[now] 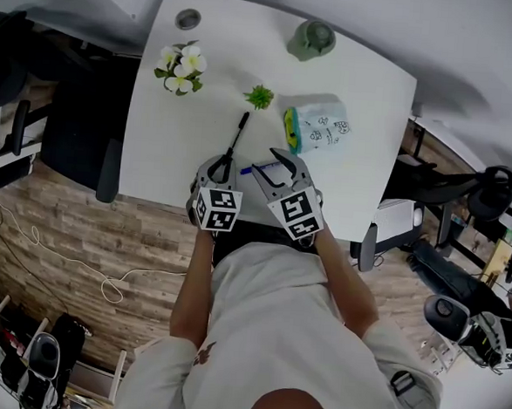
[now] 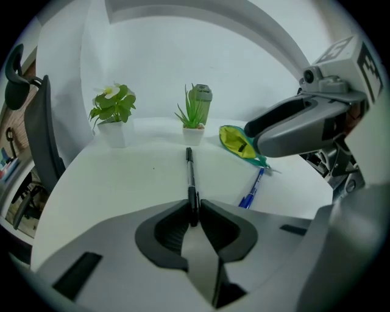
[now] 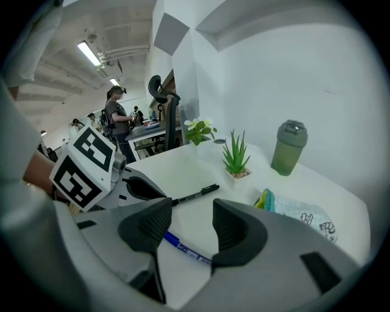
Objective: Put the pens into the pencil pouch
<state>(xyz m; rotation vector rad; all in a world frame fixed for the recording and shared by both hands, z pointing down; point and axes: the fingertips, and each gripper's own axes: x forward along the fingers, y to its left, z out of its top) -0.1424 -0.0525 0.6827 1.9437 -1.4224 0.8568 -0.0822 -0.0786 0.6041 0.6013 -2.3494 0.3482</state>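
So I'm sitting here with the left tool (image 2: 194,210) clamped shut on the near end of the black pen (image 2: 190,173). The pen's lying flat on the surface (image 1: 369,93). Its long axis is running straight out from the jaws, with the far end pointing at the spiky plant (image 2: 192,113).

The right tool (image 3: 192,226) is hanging wide open over the blue pen (image 3: 183,248). That pen's lying at a slant in the gap between the pads, and nothing's pressing on it as far as I can see.

The bit I'm watching is the pouch (image 1: 318,125). It's lying ahead and off to the right of the left tool, and the right tool is clearly nearer to it. Its mouth, the yellow-green end, is facing back toward the pens.

So I'm reckoning the black pen needs lifting and swinging rightward until its far end is lining up with that mouth. It'd be crossing in front of the right tool to get there, so that's the spot I'm worrying about. The blue pen looks like the shorter trip, since its far tip is already lying near the mouth.
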